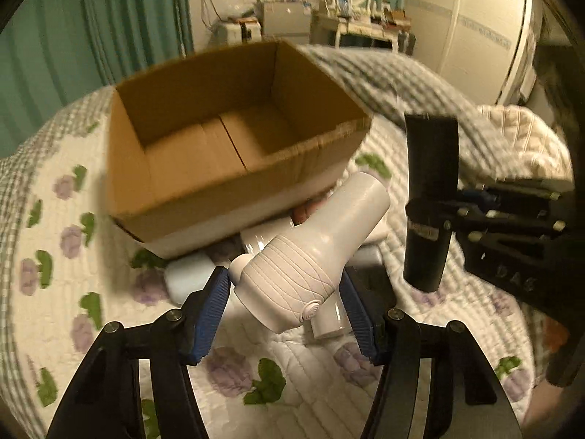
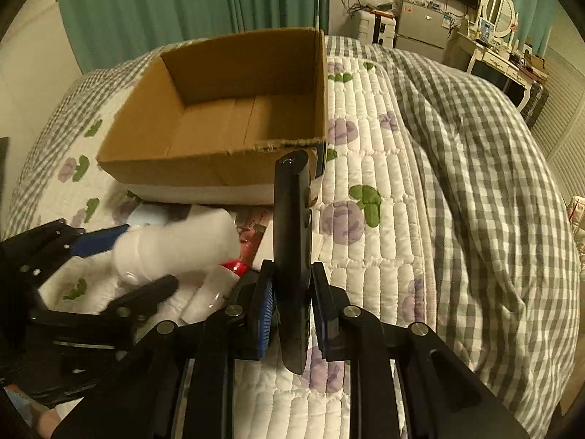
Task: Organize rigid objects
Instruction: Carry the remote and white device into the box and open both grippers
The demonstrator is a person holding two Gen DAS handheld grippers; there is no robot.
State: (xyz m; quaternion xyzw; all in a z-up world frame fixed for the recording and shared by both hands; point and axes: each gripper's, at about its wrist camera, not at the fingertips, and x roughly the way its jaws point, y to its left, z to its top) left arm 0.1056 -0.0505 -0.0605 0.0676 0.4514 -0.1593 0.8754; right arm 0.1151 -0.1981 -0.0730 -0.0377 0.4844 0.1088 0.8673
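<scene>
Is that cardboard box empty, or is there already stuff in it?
Empty. Both views look down into the cardboard box, showing only its bare brown floor and flap seam.

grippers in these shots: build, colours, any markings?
Both match. The left gripper has black angular plastic linkage arms with cut-out slots, silver round pivot bolts, and blue ribbed pads on the fingers. The right gripper has the same black frame, silver bolts and blue ribbed pads. Seen from the left wrist, its body carries embossed lettering, too blurred to read. No cables or sleeves visible.
</scene>
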